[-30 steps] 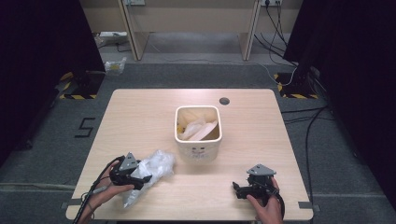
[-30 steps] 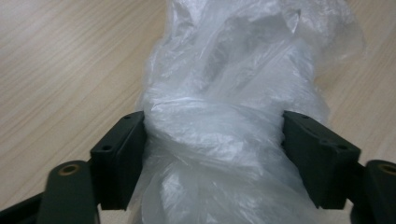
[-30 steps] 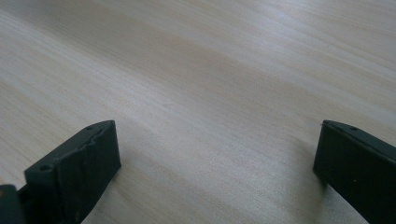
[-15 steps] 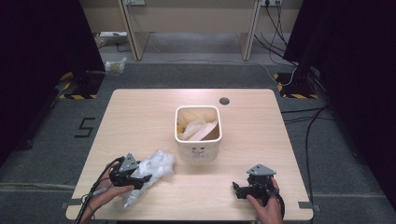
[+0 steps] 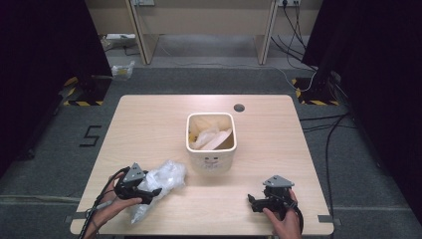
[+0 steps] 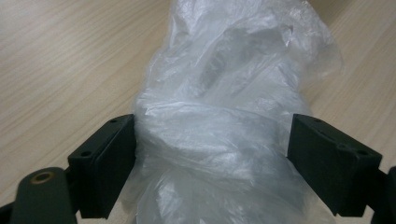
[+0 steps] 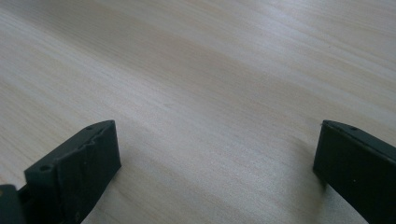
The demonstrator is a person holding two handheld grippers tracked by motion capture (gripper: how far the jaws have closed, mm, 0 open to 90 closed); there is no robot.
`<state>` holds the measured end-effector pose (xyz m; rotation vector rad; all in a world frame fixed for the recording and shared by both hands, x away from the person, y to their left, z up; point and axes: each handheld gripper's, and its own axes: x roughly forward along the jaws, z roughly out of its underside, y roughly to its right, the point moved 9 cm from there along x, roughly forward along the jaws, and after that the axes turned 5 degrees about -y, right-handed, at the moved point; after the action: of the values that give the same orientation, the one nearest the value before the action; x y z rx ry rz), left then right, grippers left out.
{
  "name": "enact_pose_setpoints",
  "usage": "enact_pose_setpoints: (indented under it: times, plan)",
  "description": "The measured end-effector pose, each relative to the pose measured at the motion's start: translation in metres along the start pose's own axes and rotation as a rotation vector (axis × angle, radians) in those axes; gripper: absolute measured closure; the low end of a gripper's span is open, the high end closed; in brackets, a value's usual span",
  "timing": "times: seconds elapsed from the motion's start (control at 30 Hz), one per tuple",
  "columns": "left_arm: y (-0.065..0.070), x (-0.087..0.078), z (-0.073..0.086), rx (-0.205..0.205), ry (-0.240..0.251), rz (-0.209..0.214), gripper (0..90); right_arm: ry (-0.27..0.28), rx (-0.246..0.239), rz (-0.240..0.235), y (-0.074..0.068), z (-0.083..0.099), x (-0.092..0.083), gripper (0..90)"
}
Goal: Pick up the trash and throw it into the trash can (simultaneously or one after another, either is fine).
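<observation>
- A crumpled clear plastic bag [image 5: 161, 180] lies on the wooden table [image 5: 149, 129] near its front-left corner, its loose end trailing toward the front edge.
- The left gripper [image 6: 212, 154] has the bag's bunched middle between its jaws. They have just been opening; the left pad touches the film, and the right pad stands at its edge, where contact cannot be told.
- In the high view the left gripper [image 5: 149, 190] sits low over the bag, held by a hand reaching in from the front edge.
- A white square bin [image 5: 211, 162] stands near the table's centre, just beyond the bag, with pale scraps inside.
- The right gripper [image 7: 212, 158] rests near the front-right corner, jaws spread wide over bare wood.
- A small round grommet [image 5: 239, 107] sits near the far edge.
</observation>
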<state>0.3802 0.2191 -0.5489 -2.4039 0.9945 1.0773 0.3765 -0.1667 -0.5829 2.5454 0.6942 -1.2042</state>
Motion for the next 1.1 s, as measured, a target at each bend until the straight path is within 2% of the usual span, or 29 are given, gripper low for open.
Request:
enact_pose_setpoints:
  times: [0.23,0.37,0.57,0.8,0.93,1.1]
  plan:
    - [-0.001,0.005,0.005,0.010,-0.025,-0.011,14.8,-0.001,-0.007,-0.001,0.000,0.000,0.000,0.6]
    - [-0.002,0.009,0.007,0.006,-0.030,-0.006,18.5,0.000,-0.008,-0.001,0.000,0.000,0.000,0.6]
    - [-0.001,0.005,0.005,0.033,-0.027,-0.019,34.7,-0.001,-0.007,-0.001,0.000,0.000,0.000,0.6]
    - [0.000,-0.005,0.000,0.059,0.019,-0.014,60.7,0.000,-0.007,-0.001,0.000,0.000,0.000,0.6]
    - [-0.001,-0.010,-0.005,0.065,0.042,0.000,67.2,0.000,-0.008,-0.001,0.000,0.000,0.000,0.6]
    - [-0.001,-0.017,-0.012,0.069,0.066,0.005,69.9,0.000,-0.007,-0.001,0.000,0.000,0.000,0.6]
